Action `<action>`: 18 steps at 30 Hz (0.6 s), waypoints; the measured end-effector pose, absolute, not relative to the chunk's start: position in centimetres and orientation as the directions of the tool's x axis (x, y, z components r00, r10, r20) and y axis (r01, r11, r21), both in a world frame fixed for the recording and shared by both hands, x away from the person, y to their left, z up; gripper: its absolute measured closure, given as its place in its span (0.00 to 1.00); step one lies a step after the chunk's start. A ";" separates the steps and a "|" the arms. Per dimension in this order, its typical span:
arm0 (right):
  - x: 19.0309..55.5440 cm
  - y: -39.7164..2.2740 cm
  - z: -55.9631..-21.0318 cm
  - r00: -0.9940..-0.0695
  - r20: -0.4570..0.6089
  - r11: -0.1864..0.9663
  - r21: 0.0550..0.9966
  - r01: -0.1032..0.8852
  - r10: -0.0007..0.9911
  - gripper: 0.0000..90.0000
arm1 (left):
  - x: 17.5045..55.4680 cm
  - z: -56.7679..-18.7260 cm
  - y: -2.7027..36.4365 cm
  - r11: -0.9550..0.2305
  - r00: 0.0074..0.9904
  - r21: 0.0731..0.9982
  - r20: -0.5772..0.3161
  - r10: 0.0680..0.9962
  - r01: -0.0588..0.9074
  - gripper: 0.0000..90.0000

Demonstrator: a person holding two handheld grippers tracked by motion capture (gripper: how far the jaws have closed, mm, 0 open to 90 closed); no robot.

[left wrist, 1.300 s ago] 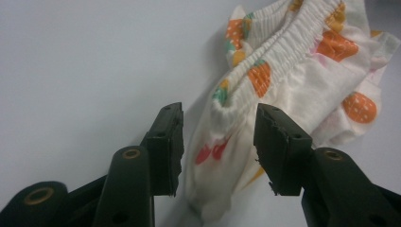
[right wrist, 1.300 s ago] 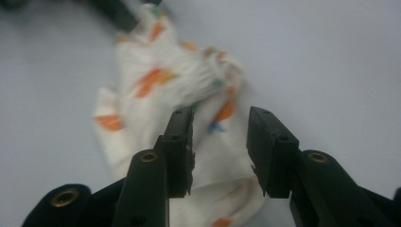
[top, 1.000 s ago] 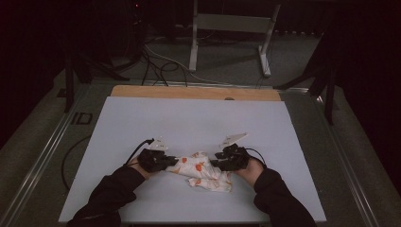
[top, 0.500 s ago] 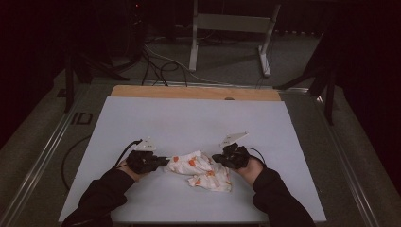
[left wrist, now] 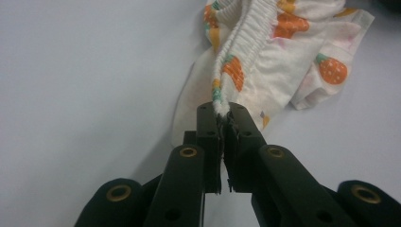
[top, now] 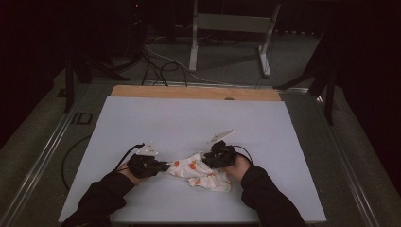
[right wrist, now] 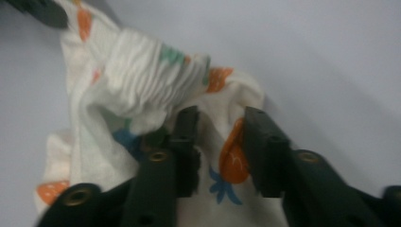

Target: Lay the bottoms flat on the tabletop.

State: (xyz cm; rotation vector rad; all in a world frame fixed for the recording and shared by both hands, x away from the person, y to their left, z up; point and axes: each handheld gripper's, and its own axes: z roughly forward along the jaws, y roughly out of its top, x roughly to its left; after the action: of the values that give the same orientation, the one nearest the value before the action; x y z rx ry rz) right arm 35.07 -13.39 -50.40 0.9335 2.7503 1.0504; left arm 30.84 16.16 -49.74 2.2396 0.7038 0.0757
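A small white garment [top: 201, 174] printed with orange strawberries lies crumpled on the white table cover [top: 189, 123], near its front edge. My left gripper [top: 163, 166] is at the garment's left end. In the left gripper view it [left wrist: 222, 112] is shut on the gathered elastic band [left wrist: 241, 42], which runs taut away from the jaws. My right gripper [top: 208, 160] is at the garment's right end. In the right gripper view its jaws [right wrist: 221, 116] have just been opening and stand apart, with printed cloth [right wrist: 142, 90] lying loose between them.
A wooden strip [top: 194, 92] edges the table's far side. Beyond it on the floor are a metal stand [top: 231, 28] and cables [top: 156, 66]. A cable [top: 71, 161] trails off the table's left edge. The person's dark sleeves come in from the bottom.
The left gripper has shifted a little left with the elastic band, drawing the cloth out. The right gripper has moved left onto the cloth's right end.
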 end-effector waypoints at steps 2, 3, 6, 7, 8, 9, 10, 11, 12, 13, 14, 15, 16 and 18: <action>34.9 -13.4 -50.4 -0.825 0.136 0.603 0.620 0.502 0.548 0.94 | 30.8 -49.7 16.2 -0.551 0.846 0.695 -0.161 0.508 0.463 0.95; 34.8 -13.4 -50.2 -0.823 0.129 0.599 0.625 0.501 0.554 0.96 | 30.8 -49.7 16.2 -0.548 0.845 0.696 -0.161 0.510 0.463 0.95; 34.5 -13.8 -49.5 -0.824 0.110 0.586 0.651 0.482 0.556 0.96 | 30.7 -49.3 16.3 -0.546 0.848 0.704 -0.155 0.506 0.454 0.95; 34.3 -14.0 -49.3 -0.822 0.106 0.580 0.658 0.480 0.560 0.96 | 30.7 -49.2 16.3 -0.544 0.849 0.706 -0.155 0.506 0.453 0.95; 34.2 -14.2 -49.0 -0.820 0.099 0.576 0.664 0.476 0.563 0.96 | 30.7 -49.0 16.4 -0.540 0.848 0.710 -0.153 0.507 0.451 0.95; 34.0 -14.6 -48.8 -0.826 0.093 0.580 0.668 0.466 0.557 0.96 | 30.6 -48.9 16.4 -0.537 0.848 0.715 -0.149 0.509 0.448 0.95; 33.8 -14.9 -48.5 -0.821 0.082 0.575 0.675 0.462 0.564 0.96 | 30.6 -48.7 16.5 -0.539 0.849 0.716 -0.144 0.508 0.444 0.95; 33.6 -15.3 -48.3 -0.818 0.083 0.566 0.682 0.463 0.570 0.96 | 30.6 -48.6 16.6 -0.541 0.850 0.717 -0.139 0.507 0.440 0.95; 33.4 -15.8 -48.0 -0.817 0.085 0.559 0.688 0.462 0.571 0.96 | 30.6 -48.5 16.6 -0.535 0.849 0.720 -0.141 0.510 0.441 0.95; 33.2 -16.2 -47.7 -0.817 0.078 0.560 0.691 0.457 0.571 0.96 | 30.6 -48.4 16.7 -0.536 0.849 0.720 -0.140 0.510 0.441 0.96; 32.9 -16.7 -47.5 -0.816 0.066 0.562 0.693 0.451 0.574 0.96 | 30.6 -48.3 16.8 -0.539 0.849 0.719 -0.134 0.512 0.438 0.96; 32.7 -17.2 -47.3 -0.816 0.064 0.558 0.699 0.448 0.575 0.96 | 30.5 -48.2 16.9 -0.537 0.847 0.720 -0.134 0.514 0.440 0.95; 32.4 -17.7 -47.0 -0.808 0.071 0.548 0.700 0.458 0.584 0.96 | 30.5 -48.2 17.0 -0.538 0.847 0.719 -0.134 0.514 0.440 0.96; 31.9 -18.8 -46.6 -0.802 0.069 0.537 0.709 0.457 0.593 0.97 | 30.6 -48.2 17.1 -0.544 0.846 0.715 -0.125 0.519 0.439 0.96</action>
State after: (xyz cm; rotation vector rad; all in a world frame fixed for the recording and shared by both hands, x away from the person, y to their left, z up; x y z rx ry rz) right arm 31.91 -18.85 -46.56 0.8953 2.5925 1.1159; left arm 30.55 17.06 -48.20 2.2272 0.6936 0.1295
